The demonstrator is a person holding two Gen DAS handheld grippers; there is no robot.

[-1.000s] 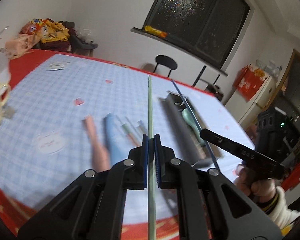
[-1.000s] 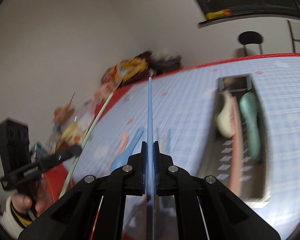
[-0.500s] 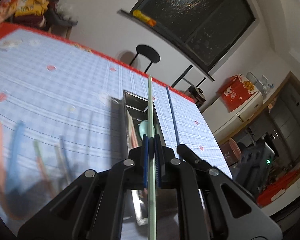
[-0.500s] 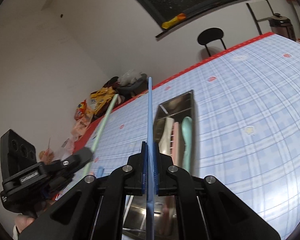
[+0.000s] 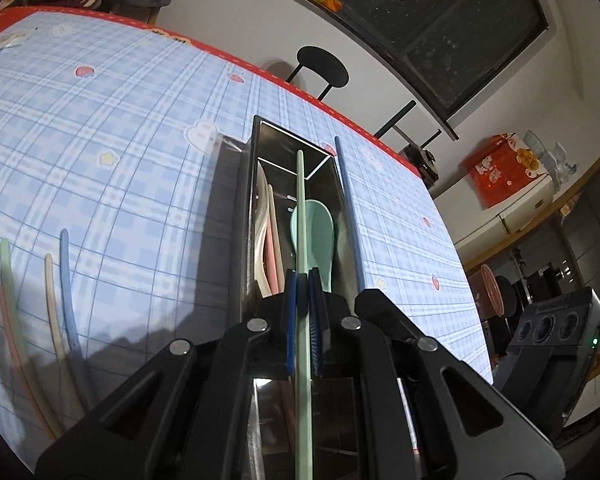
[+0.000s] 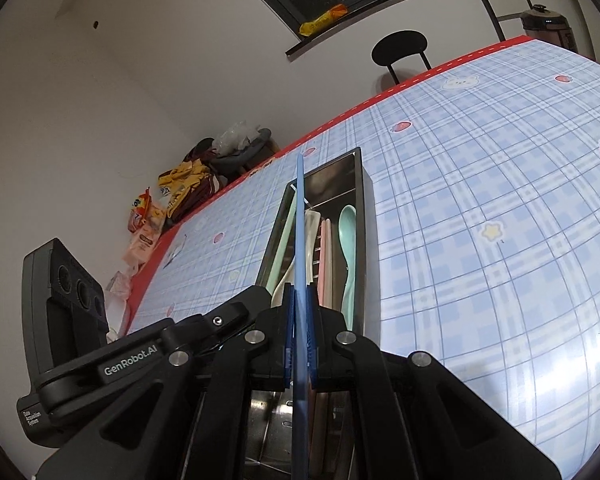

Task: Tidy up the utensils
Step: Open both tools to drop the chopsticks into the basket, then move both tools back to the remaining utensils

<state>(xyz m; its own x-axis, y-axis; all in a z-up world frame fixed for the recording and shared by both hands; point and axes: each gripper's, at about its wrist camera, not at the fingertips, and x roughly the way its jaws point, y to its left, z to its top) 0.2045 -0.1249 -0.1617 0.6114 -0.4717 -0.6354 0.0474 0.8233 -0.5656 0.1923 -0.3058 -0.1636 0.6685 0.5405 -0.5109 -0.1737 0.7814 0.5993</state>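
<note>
Both my tongs pinched, L gripper on green chopstick, R gripper on blue chopstick, over steel tray; risk: tips foul mint spoon or sticks cross on drop.

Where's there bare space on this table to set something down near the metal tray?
The checked tablecloth right of the metal tray lies bare out to the red border. Beyond the tray's far end is bare too. It is crowded inside the tray, with the mint spoon, and on its left, where loose chopsticks lie.
</note>
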